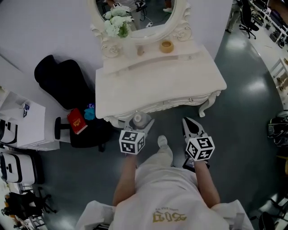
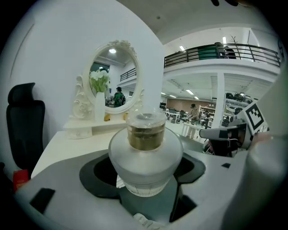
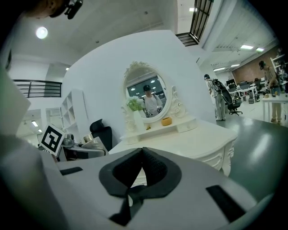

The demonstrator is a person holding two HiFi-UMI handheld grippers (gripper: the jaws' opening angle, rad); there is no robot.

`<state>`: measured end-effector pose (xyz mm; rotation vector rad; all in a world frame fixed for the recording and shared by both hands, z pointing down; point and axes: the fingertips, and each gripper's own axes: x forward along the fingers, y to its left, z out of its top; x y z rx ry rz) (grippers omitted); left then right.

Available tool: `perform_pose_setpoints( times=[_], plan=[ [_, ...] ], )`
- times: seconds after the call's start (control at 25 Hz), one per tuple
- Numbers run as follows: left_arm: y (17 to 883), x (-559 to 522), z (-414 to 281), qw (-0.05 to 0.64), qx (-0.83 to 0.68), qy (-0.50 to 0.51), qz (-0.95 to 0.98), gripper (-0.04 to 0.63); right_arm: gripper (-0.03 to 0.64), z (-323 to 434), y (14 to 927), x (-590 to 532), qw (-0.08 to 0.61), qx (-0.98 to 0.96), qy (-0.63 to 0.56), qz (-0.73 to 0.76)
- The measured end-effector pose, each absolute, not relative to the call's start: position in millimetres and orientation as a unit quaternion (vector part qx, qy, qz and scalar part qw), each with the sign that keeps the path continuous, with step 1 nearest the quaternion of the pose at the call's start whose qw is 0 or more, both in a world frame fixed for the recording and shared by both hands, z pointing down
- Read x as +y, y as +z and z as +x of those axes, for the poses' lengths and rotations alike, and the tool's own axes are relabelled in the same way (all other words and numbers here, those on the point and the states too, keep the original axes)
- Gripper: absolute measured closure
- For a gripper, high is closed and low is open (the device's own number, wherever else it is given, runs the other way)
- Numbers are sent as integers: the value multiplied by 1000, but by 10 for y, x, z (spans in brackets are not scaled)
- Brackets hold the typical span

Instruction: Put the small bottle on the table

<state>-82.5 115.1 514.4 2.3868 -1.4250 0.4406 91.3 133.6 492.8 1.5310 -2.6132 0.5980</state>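
Small frosted-glass bottle with gold neck, just one, clamped between the left gripper's wide jaws. Right gripper is pinched together on nothing. One white carved dressing table sits just ahead of both grippers.

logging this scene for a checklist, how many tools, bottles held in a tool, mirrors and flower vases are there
tools: 2 (left tool, right tool)
small bottle, gripped in the left tool: 1
mirror: 1
flower vase: 1
total: 5
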Motion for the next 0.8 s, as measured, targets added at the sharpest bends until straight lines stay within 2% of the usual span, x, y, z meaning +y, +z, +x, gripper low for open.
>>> perform_pose_setpoints(
  times=[0.24,0.56,0.8],
  plan=[
    [5134,127,-766,168,-489,149,843,245,604,1050,4913,396,37,-832,198,517],
    [5223,-807,-764,177,-468,152,852,245,604,832,4997,-472,59,-833,198,514],
    [5296,-1197,-772,181,-455,152,858,245,604,915,4881,-871,28,-819,210,533]
  ],
)
